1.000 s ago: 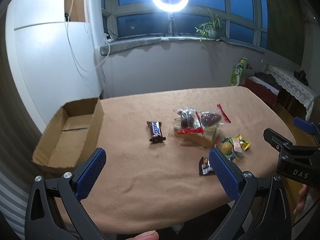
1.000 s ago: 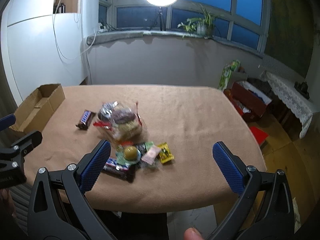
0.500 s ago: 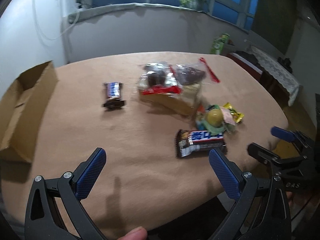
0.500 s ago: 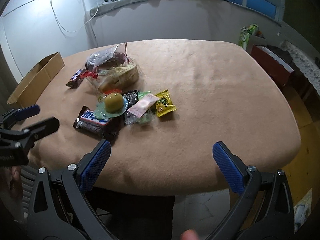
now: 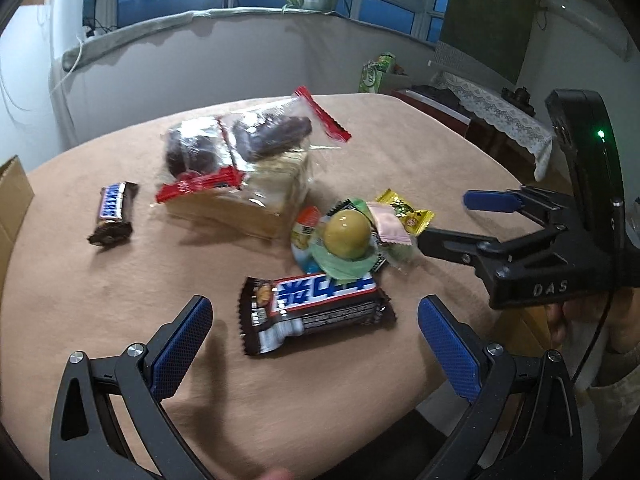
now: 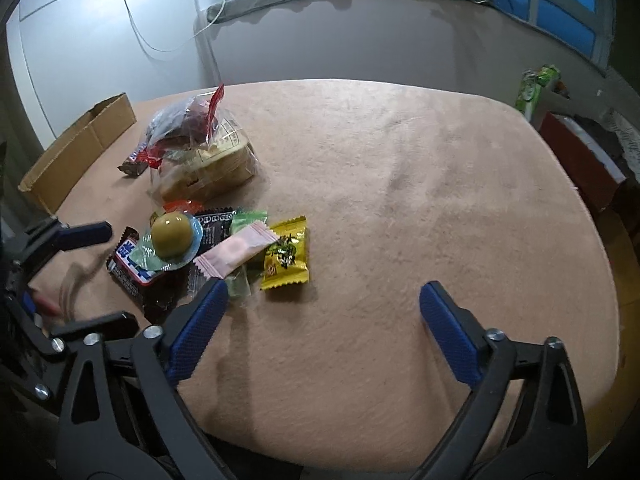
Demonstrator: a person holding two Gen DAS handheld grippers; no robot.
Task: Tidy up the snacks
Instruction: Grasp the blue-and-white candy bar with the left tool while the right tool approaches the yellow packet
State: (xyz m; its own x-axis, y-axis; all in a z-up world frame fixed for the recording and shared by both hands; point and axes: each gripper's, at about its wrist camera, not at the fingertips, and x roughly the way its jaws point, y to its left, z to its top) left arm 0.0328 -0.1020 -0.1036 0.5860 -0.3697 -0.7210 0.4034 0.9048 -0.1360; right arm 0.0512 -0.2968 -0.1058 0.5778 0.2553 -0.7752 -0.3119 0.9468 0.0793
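A large Snickers bar (image 5: 316, 312) lies on the tan table between the wide-open jaws of my left gripper (image 5: 316, 344), just ahead of the fingertips. Behind it is a pile: a yellow-green jelly cup (image 5: 346, 236), a pink sachet (image 5: 390, 228) and a yellow candy packet (image 5: 404, 208). A bagged bread with dark pastries (image 5: 240, 164) and a small Snickers (image 5: 114, 210) lie farther back. My right gripper (image 6: 322, 328) is open and empty, right of the pile (image 6: 224, 248); it also shows in the left wrist view (image 5: 468, 220).
An open cardboard box (image 6: 76, 152) stands at the table's far left edge; its corner shows in the left wrist view (image 5: 12, 196). The tablecloth (image 6: 420, 200) stretches right of the snacks. Beyond the table's right edge are a red box (image 6: 576, 152) and a lace-covered side table (image 5: 496, 112).
Both grippers have moved forward and down toward the snack pile. The large Snickers now sits between the left gripper's jaws. Both stay open.
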